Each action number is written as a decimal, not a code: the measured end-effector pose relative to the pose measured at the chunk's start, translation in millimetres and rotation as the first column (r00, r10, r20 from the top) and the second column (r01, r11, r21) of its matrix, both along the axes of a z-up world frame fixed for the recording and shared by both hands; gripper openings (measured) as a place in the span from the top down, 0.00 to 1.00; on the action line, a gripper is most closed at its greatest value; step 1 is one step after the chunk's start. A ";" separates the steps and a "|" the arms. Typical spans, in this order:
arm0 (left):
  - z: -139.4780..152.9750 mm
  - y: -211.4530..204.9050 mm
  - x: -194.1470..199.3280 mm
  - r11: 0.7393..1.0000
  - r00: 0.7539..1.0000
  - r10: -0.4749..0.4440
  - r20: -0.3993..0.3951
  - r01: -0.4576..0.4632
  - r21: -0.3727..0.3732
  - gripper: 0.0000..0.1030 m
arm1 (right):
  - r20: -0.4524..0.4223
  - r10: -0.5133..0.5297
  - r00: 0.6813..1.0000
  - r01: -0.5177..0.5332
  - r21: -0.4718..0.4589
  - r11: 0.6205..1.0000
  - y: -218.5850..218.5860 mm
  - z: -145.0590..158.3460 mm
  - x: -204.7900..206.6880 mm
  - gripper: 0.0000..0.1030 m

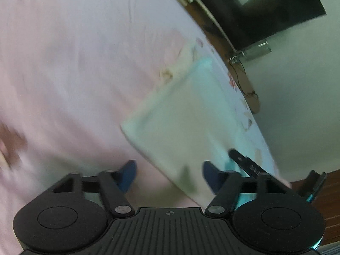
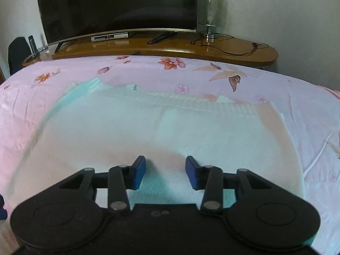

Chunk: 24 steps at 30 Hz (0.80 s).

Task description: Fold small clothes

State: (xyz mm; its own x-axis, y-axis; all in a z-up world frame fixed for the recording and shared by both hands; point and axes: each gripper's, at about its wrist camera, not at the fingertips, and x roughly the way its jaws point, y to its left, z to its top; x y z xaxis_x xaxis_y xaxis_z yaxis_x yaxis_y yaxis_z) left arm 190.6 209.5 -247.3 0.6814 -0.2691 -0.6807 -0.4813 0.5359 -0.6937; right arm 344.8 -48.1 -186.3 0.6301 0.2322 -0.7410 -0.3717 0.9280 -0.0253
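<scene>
A: Any containers here?

B: Only a clear glass cylinder (image 2: 210,13) on the wooden shelf (image 2: 161,50) behind the bed, at about one o'clock in the right view. What is in it I cannot tell.

A: Where is the garment?

B: The knit (image 2: 170,127) lies flat on the pink flowered bedsheet (image 2: 244,78), filling the middle of the right view. In the left view the knit (image 1: 187,116) runs from centre toward two o'clock, close to the bed's edge.

A: How does it look?

B: Cream white with pale mint shading, and a ribbed band along its far edge at twelve o'clock. A mint ribbed piece sticks out at eleven o'clock. It looks laid in a rough rectangle.

A: And the tongs?

B: Right tongs (image 2: 165,175) stand apart just over the near edge of the knit, cloth showing in the gap, pads not pressing it. Left tongs (image 1: 169,175) are apart too, wider, with a corner of the knit between the blue pads and neither pad gripping it.

A: Anything hard to read?

B: The left view is smeared by blur, so the sheet's print and the knit's texture are lost. A dark part at four o'clock there is cut off by the frame. The TV (image 2: 116,6) is cropped at the top
</scene>
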 end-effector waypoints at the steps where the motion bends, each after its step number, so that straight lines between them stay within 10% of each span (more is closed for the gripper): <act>1: -3.5 -2.0 -0.1 1.000 1.000 0.009 0.018 -0.009 0.007 0.40 | 0.001 0.001 1.000 -0.001 -0.001 1.000 0.1 -1.1 -0.7 0.60; 19: -33.5 0.0 72.3 0.973 0.950 0.220 0.224 -0.196 -0.121 0.40 | -0.003 -0.015 1.000 0.015 0.099 0.995 -13.2 -4.2 -0.4 0.56; 22: -39.2 3.4 80.0 0.966 0.952 0.248 0.181 -0.229 -0.118 0.80 | 0.005 -0.012 1.000 0.012 0.096 0.995 -13.0 -4.5 -1.9 0.57; 24: -47.2 6.2 80.4 0.958 0.948 0.272 0.167 -0.250 -0.140 0.83 | 0.007 -0.010 1.000 0.009 0.086 0.996 -11.8 -3.5 -1.8 0.57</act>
State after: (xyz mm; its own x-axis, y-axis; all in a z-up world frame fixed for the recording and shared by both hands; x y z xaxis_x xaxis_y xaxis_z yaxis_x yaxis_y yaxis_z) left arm 270.9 215.7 -294.5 0.8479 -0.1345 -0.5129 -0.4529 0.3194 -0.8324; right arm 343.0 -59.9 -189.9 0.6381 0.2890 -0.7136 -0.3630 0.9303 0.0522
